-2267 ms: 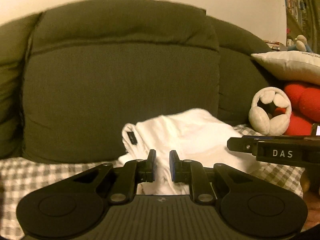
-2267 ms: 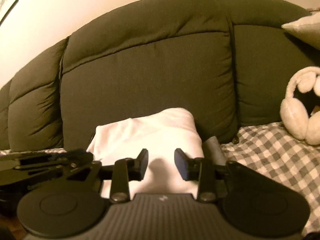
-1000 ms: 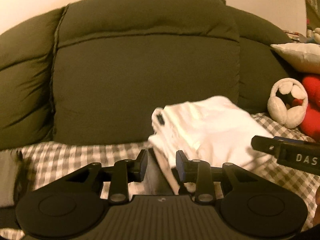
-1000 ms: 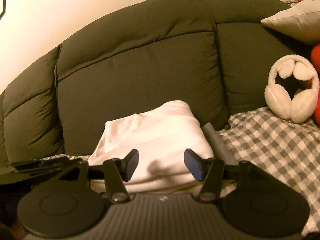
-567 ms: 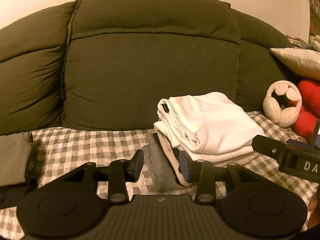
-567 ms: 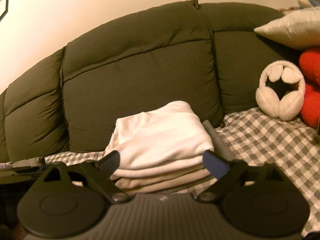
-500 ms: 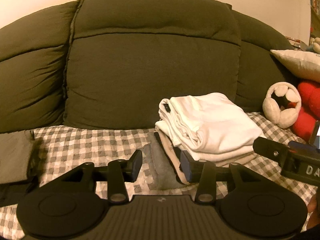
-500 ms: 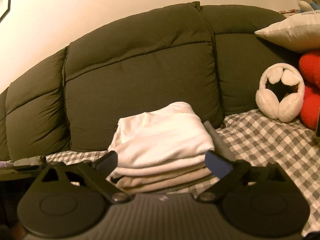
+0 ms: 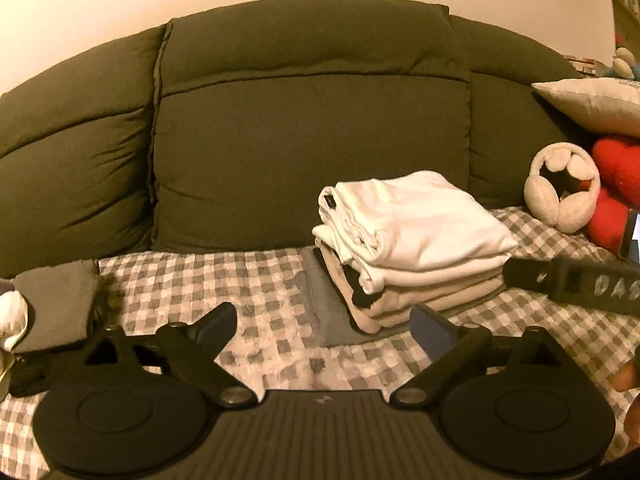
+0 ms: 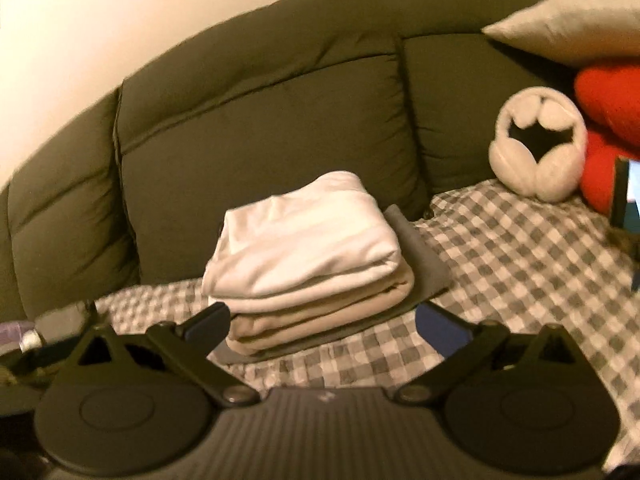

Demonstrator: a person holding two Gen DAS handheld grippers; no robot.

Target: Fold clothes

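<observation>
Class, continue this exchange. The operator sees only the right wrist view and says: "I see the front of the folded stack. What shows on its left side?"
Observer: A small black label sits at the left edge of the white top garment.
Operator: Anything poking out lower down?
Observer: Yes, a black piece sticks out among the beige layers.
Operator: Is the left gripper open?
Observer: Yes, the left gripper has its jaws spread wide and holds nothing.
</observation>
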